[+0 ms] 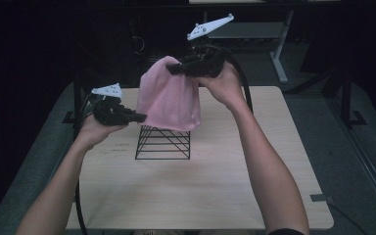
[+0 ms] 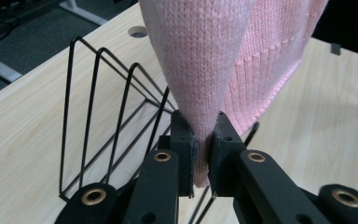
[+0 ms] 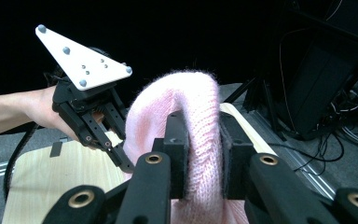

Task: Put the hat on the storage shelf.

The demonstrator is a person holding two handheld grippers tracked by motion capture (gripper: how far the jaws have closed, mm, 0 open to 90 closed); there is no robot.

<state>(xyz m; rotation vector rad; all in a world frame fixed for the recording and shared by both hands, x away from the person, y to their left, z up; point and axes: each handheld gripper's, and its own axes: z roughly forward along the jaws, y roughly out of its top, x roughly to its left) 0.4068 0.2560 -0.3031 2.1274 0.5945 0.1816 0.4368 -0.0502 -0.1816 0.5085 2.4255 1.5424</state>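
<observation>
The right gripper [image 1: 172, 69], held in the person's right hand [image 1: 223, 82] high above the far side of the table [image 1: 200, 196], has its two black jaws clamped on a thick fold at the top of a pink knitted hat [image 1: 170, 100]. The left gripper [image 1: 141, 117], held lower in the left hand [image 1: 92, 129], is closed on the hat's edge at the left side. Between them the hat hangs in the air, its lower hem just above a black wire rack [image 1: 163, 143] that stands on the light wooden tabletop. The high view gives this whole layout: both forearms coming in from the bottom, a grey three-cornered plate on top of each gripper, and dark floor and furniture beyond the table. The left gripper view adds close detail: the jaws of the left gripper [image 2: 200, 156] pinch a narrow point of the knitted hat [image 2: 205, 60], the plain knit and ribbed band are plainly visible, and the wire rack [image 2: 107, 121] shows as a row of upright triangular dividers just behind, with a round hole in the table [image 2: 18, 140] farther off. The right gripper view looks the other way: the right gripper [image 3: 199, 156] grips a fuzzy rounded fold of the hat [image 3: 186, 100], and beyond it sits the left gripper [image 3: 121, 161], with its plate and hand. A dark stand and loose cables lie to the right. No brand, label or readable writing appears on anything.
</observation>
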